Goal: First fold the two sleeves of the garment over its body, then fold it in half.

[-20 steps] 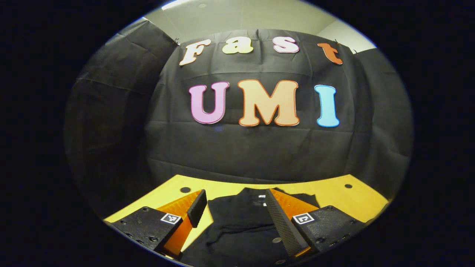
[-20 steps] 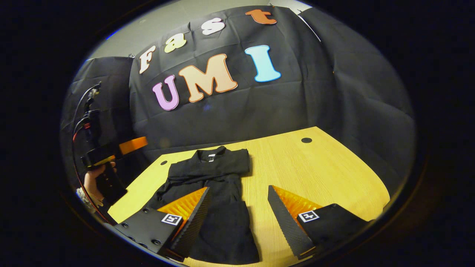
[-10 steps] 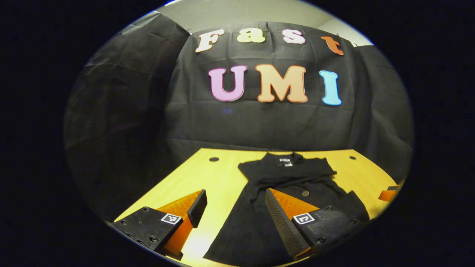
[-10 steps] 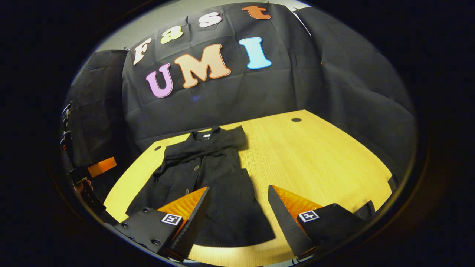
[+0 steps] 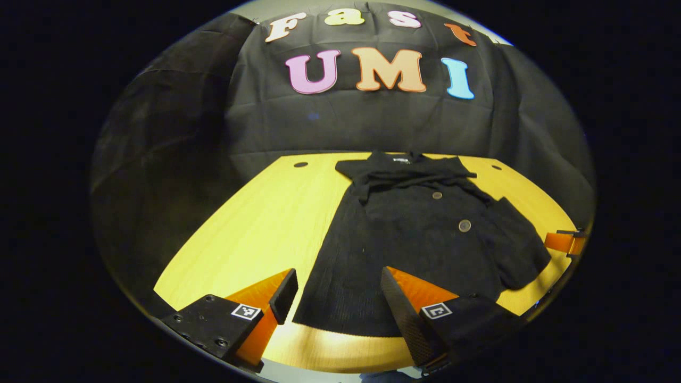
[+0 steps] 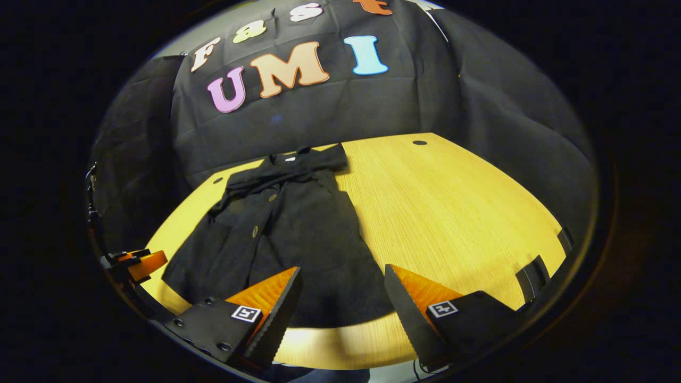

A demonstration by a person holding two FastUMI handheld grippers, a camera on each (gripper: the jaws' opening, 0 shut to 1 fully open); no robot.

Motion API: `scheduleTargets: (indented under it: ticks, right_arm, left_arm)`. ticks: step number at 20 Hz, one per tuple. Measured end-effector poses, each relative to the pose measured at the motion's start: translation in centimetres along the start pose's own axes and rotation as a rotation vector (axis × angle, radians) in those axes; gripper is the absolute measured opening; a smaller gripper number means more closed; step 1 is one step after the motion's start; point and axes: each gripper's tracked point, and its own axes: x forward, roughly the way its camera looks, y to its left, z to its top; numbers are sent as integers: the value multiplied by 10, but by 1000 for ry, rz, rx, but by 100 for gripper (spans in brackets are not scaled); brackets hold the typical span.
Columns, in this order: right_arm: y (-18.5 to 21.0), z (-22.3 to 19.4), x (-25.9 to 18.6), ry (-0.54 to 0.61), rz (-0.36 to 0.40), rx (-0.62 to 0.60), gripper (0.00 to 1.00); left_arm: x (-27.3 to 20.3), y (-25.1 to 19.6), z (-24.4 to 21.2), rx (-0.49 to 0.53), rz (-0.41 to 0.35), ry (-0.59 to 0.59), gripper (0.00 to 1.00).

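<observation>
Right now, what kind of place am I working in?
Probably a staged recording booth rather than a home: black cloth walls drape round a bare wooden table, with one black buttoned garment laid flat on it.

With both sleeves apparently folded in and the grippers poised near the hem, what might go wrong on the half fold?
1. The folded sleeves lie loosely bunched below the collar; lifting the hem may shake them out.
2. Both the left gripper and right gripper are open near the hem; uneven grips would skew the fold.
3. The garment flares beside the buttons, so the fold may wrinkle.
</observation>
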Motion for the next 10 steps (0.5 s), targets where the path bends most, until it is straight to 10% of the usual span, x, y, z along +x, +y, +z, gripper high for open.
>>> scheduleTargets:
  ticks: [10]
  right_arm:
    - [-5, -39, 10, 82, -54, -120, 98]
  left_arm:
    - [4, 6, -49, 10, -5, 118, 94]
